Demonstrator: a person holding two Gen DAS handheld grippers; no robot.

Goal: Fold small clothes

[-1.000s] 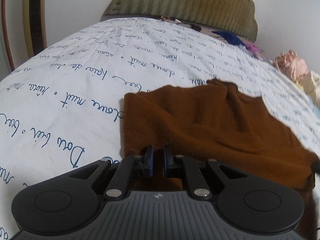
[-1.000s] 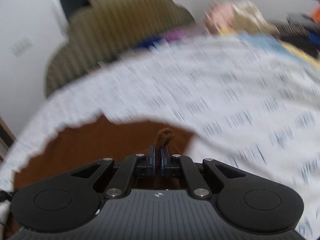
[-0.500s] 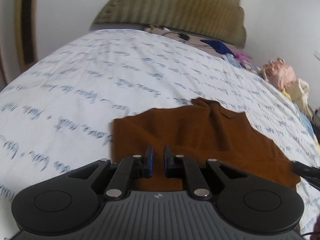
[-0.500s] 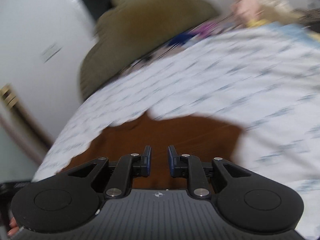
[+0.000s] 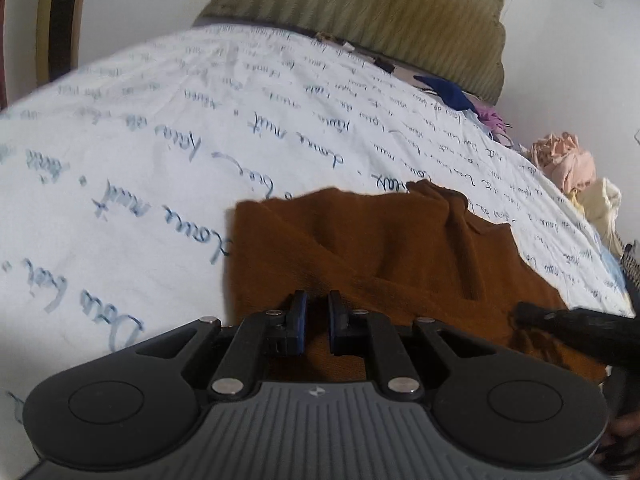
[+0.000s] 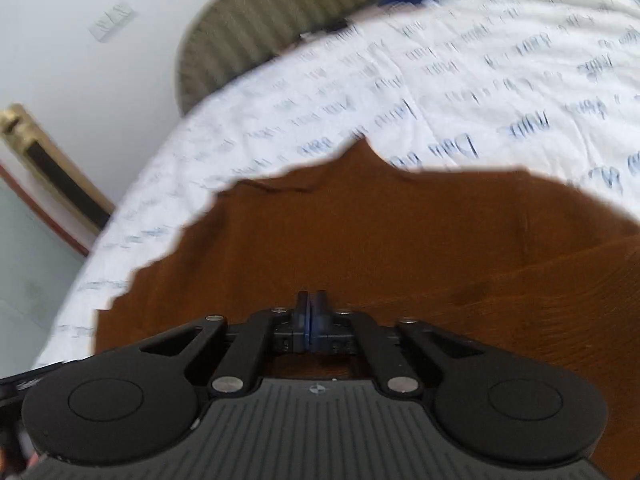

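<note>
A brown knit garment (image 5: 360, 248) lies spread on the white sheet with blue handwriting (image 5: 160, 140), with a raised fold running across its middle. My left gripper (image 5: 314, 320) hovers over its near left part, the jaws almost together with only a narrow slit, and no cloth is pinched in it. In the right wrist view the garment (image 6: 360, 240) fills the middle. My right gripper (image 6: 310, 312) is over it, jaws closing with the pads nearly touching; I see no cloth between them. A black finger of the right gripper (image 5: 580, 328) reaches in over the garment's right edge.
An olive striped headboard (image 5: 380, 12) stands at the far end of the bed. Loose clothes lie along the right side: blue (image 5: 444, 88), purple (image 5: 490, 114), pink (image 5: 568, 160) and cream (image 5: 600, 200). A wooden frame (image 5: 60, 20) stands at the left wall.
The right gripper let go of the tuft of brown cloth, opened, then closed again while swinging across the garment. The left gripper drew back and came closer again.
</note>
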